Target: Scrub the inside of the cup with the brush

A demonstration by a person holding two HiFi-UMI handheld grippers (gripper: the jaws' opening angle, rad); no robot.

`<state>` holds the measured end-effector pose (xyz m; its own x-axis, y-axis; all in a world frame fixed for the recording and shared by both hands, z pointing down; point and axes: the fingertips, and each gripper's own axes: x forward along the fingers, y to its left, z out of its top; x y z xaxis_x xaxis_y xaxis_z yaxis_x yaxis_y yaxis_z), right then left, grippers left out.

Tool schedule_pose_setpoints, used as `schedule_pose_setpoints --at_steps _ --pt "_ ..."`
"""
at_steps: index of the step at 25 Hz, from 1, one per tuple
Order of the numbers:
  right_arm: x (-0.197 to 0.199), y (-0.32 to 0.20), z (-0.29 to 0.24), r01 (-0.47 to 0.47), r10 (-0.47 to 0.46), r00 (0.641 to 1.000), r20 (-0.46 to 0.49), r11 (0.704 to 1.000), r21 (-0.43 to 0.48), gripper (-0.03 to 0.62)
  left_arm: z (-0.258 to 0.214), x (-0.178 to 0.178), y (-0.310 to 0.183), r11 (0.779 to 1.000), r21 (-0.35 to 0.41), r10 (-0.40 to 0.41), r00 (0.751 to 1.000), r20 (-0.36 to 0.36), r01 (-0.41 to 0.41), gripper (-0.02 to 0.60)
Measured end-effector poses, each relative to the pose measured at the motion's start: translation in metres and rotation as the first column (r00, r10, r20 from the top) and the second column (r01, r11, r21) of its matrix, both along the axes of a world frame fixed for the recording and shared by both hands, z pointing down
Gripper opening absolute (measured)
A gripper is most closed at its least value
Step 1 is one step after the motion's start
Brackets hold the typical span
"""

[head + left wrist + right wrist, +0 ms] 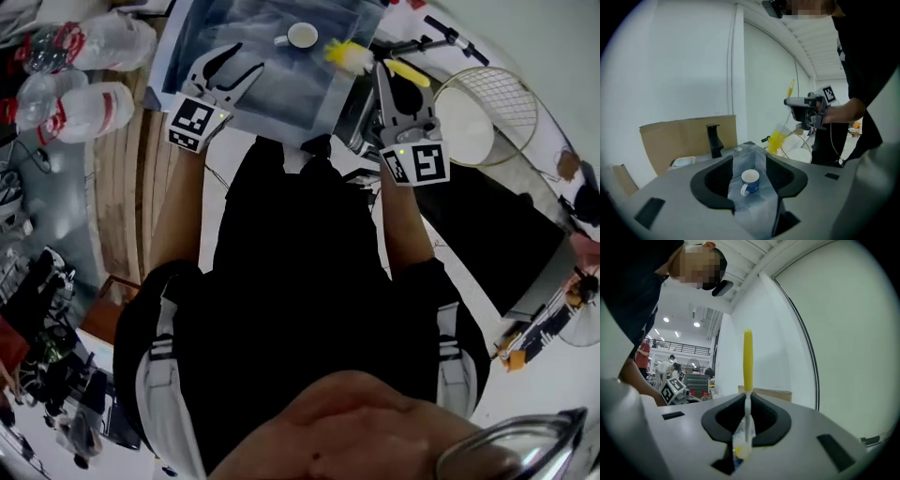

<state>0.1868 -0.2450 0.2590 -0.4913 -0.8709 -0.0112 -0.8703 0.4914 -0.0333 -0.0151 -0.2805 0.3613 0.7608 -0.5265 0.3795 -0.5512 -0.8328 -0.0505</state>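
Head view: round white cup (pixel 302 36) upright; brush (pixel 349 56) bristles yellow, fluffy.

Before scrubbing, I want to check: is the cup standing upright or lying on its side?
Upright: the cup stands on its base, its round rim facing up and its handle at the side.

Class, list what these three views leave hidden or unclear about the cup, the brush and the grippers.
- Inside of the cup: in the left gripper view its near wall hides the bottom. In the head view it is too small to judge clean or dirty.
- Bristles of the brush: in the right gripper view they are mostly hidden low behind the right gripper, whose jaws clamp the stem.
- The cup is out of frame in the right gripper view.
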Motion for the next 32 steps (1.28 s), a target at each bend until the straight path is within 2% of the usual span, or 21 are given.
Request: schedule_pose_setpoints --at_steps 4,8,11,14,17,20,27,32 --pt "-0.026 -0.023 0.01 -0.03 0.029 0.999 -0.039 1.0 -0.009 0.041 0.038 -0.003 -0.036 0.992 -0.043 0.125 0.989 0.072 -0.123 0.219" --pt "-0.036 -0.039 0.026 -0.071 0.068 0.995 -0.069 0.996 -0.045 0.041 0.077 0.009 -0.057 0.965 -0.092 0.256 0.958 0.127 -0.245 0.219" --pt "-0.05 -0.044 0.029 -0.048 0.043 0.994 -0.104 0.998 -0.048 0.041 0.104 0.018 -0.067 0.941 -0.128 0.329 0.934 0.138 -0.313 0.219" --pt "-0.064 -0.05 0.033 -0.022 0.015 0.99 -0.139 0.999 -0.046 0.041 0.137 0.024 -0.071 0.914 -0.195 0.381 0.917 0.114 -0.356 0.219" --pt "-0.067 -0.058 0.045 -0.021 0.011 0.985 -0.173 0.998 -0.058 0.041 0.164 0.029 -0.074 0.894 -0.232 0.416 0.902 0.117 -0.383 0.219" --pt "-0.07 -0.069 0.057 0.0 -0.01 0.987 -0.163 0.998 -0.063 0.041 0.184 0.034 -0.078 0.886 -0.235 0.439 0.887 0.143 -0.4 0.219" --pt "-0.072 -0.088 0.082 0.065 -0.072 0.994 -0.083 0.994 -0.087 0.041 0.223 0.048 -0.079 0.884 -0.245 0.447 0.874 0.189 -0.398 0.219" --pt "-0.069 -0.097 0.099 0.125 -0.132 0.988 -0.084 0.988 -0.092 0.041 0.24 0.058 -0.08 0.886 -0.234 0.445 0.875 0.192 -0.399 0.203"
